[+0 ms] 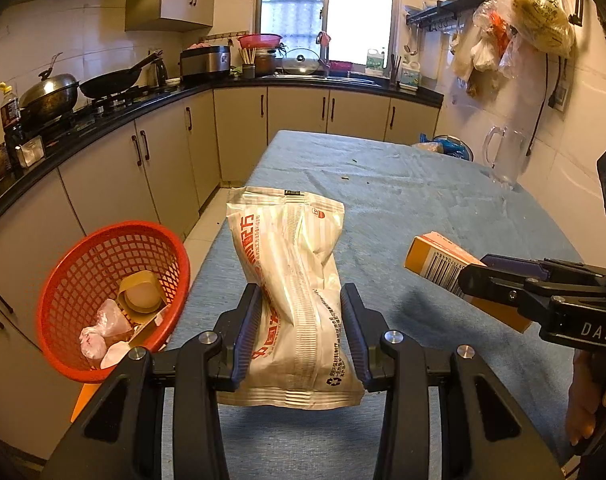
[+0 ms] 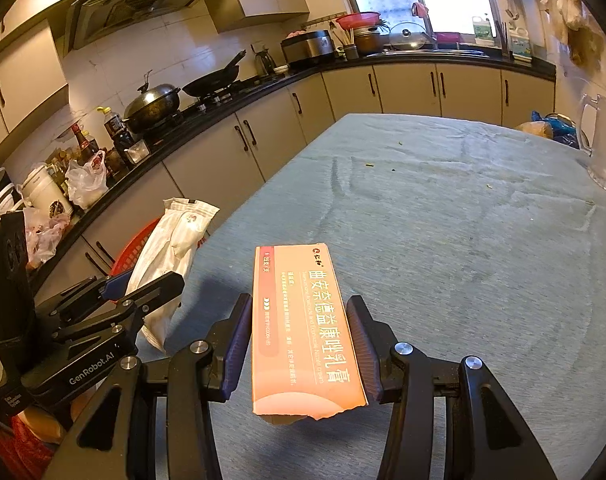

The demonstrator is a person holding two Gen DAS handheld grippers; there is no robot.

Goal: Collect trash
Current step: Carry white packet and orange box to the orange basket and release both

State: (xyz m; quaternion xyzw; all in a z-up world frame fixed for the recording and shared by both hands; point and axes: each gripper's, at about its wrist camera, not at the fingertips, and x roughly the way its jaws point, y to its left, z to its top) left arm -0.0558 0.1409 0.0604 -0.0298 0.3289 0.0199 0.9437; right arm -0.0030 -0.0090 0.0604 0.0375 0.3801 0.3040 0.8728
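The wrapper sits between the left tongs above the bench, the basket to its left, and the box in the right tongs to its right.

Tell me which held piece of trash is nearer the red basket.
The white bag in the left gripper; the orange box, in the right gripper, is farther from the basket.
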